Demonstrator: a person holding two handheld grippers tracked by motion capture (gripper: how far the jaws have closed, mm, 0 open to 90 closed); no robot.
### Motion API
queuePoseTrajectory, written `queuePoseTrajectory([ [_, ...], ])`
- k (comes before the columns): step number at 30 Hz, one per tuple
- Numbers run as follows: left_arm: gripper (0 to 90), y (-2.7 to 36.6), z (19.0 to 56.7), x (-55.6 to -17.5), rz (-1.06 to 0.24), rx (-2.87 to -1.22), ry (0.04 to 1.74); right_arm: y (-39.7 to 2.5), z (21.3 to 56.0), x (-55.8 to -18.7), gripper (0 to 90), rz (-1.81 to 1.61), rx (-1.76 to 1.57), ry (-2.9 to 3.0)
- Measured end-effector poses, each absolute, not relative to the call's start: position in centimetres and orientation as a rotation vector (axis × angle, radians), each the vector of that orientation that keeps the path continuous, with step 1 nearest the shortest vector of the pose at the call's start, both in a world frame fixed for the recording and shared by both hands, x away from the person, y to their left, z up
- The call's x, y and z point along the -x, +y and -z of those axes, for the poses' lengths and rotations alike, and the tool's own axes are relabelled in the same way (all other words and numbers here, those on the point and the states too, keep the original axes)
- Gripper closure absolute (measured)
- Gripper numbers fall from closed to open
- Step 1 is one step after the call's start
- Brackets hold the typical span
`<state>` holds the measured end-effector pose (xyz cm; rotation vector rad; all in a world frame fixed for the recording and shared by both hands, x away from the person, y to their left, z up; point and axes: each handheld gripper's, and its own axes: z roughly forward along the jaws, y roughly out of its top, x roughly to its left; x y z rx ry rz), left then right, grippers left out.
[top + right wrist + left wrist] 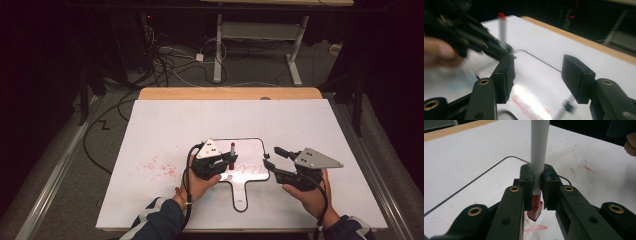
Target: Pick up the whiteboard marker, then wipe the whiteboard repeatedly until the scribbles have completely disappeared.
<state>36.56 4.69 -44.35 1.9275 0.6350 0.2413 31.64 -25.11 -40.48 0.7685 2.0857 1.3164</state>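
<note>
A small whiteboard (pixel 250 147) with a black rim and a handle lies on the white table top, with red scribbles (pixel 248 169) across its near part. My left gripper (pixel 231 161) is shut on a white marker (pixel 232 151) that it holds upright over the board's left side. In the left gripper view the marker barrel (pixel 539 152) is clamped between the pads of my left gripper (pixel 537 185), and its red tip (pixel 535 213) sits just above a red line (pixel 535 228). My right gripper (pixel 271 156) is open at the board's right edge. In the right gripper view, my right gripper (pixel 541 72) has nothing between its jaws.
Red smudges (pixel 160 167) stain the white table cover (pixel 165 125) left of the board. The wooden table edge (pixel 230 93) runs along the far side. Beyond it are cables (pixel 165 60) on the floor and a desk frame (pixel 260 35). The right gripper view is blurred.
</note>
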Motion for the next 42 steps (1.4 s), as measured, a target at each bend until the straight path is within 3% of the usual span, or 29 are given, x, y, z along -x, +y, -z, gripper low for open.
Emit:
queuePoseTrajectory([
  [14, 78.5, 4.8, 45.1, -36.6, -0.249, -1.918, 0.654, -30.0, 43.1, -29.2, 36.9, -1.204, -0.842, 2.087],
  [18, 78.5, 4.6, 45.1, -37.0, -0.283, -1.981, 0.604, -30.0, 43.3, -29.1, 36.2, -1.199, -0.83, 2.103],
  [42, 78.5, 2.2, 46.4, -37.8, -0.265, -1.992, 0.573, -28.8, 44.7, -29.7, 31.7, -1.14, -0.788, 2.177],
])
